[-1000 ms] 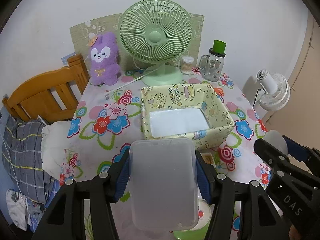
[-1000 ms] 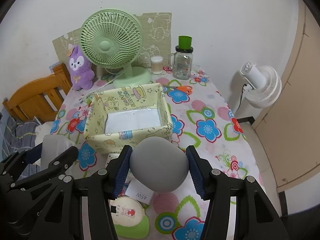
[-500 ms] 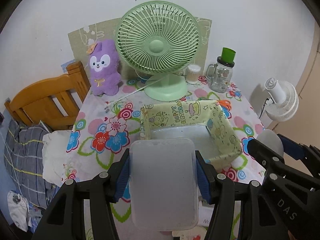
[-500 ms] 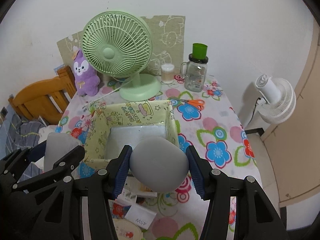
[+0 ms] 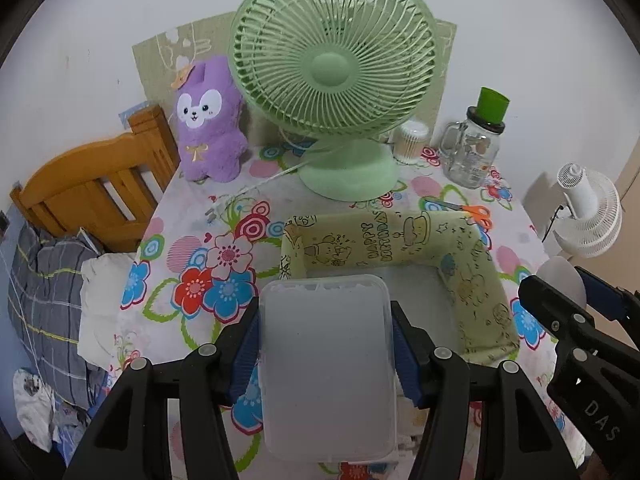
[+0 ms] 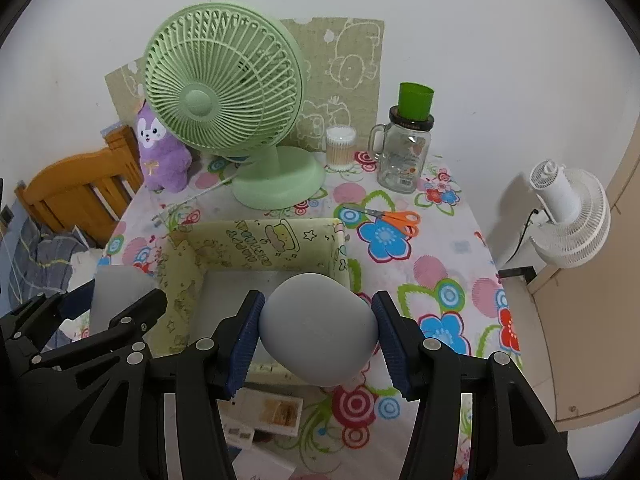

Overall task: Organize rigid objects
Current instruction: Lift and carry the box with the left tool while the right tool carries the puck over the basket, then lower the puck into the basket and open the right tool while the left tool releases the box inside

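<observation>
Left wrist view: table point(image 5: 192, 216), green fan point(image 5: 336, 72) at back, yellow box point(image 5: 472, 284) mid-table. Left gripper point(image 5: 326, 356) clamps frosted container point(image 5: 328, 372) above box's near edge. Right gripper point(image 6: 318, 330) clamps grey ball point(image 6: 318, 328) over box.

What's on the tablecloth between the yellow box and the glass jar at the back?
Orange-handled scissors lie on the tablecloth between the yellow box and the glass jar, seen most clearly from the right wrist camera.
</observation>
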`<state>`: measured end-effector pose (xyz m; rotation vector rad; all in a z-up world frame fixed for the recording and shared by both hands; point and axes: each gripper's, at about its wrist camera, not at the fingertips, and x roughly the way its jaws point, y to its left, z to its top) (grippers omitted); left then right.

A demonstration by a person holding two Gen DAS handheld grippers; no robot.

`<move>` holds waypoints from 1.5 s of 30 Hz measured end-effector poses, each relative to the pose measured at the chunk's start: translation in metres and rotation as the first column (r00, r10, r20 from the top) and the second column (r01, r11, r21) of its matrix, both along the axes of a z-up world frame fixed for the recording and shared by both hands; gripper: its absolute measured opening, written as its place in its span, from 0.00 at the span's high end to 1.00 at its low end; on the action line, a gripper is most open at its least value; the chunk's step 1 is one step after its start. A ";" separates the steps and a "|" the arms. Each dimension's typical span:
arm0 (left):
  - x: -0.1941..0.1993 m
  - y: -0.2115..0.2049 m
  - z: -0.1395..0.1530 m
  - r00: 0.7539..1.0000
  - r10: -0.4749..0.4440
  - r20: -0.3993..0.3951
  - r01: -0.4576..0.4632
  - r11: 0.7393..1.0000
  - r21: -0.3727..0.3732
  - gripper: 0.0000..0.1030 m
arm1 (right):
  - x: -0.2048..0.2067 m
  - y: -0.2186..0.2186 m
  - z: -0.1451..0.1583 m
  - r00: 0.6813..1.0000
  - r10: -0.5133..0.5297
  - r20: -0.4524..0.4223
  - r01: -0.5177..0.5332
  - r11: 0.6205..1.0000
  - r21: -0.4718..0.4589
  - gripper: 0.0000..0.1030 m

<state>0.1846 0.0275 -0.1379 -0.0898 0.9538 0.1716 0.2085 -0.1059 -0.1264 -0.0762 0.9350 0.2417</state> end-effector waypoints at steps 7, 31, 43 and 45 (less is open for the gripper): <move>0.015 0.003 -0.015 1.000 0.013 -0.023 -0.013 1.000 0.003 0.41 | 0.024 0.002 -0.010 1.000 -0.001 -0.009 0.001 1.000 0.026 0.43; 0.052 -0.007 -0.054 0.997 0.003 -0.079 -0.002 1.000 0.008 0.40 | 0.085 0.030 -0.068 0.994 0.011 -0.111 -0.005 0.999 0.051 0.43; 0.048 -0.014 -0.050 0.996 -0.031 -0.085 0.032 0.999 0.004 0.20 | 0.080 0.031 -0.064 0.993 0.022 -0.114 -0.011 0.995 0.101 0.26; 0.046 -0.016 -0.047 0.996 -0.039 -0.077 0.040 0.999 0.013 0.17 | 0.078 0.029 -0.061 0.993 0.019 -0.115 -0.007 0.994 0.105 0.25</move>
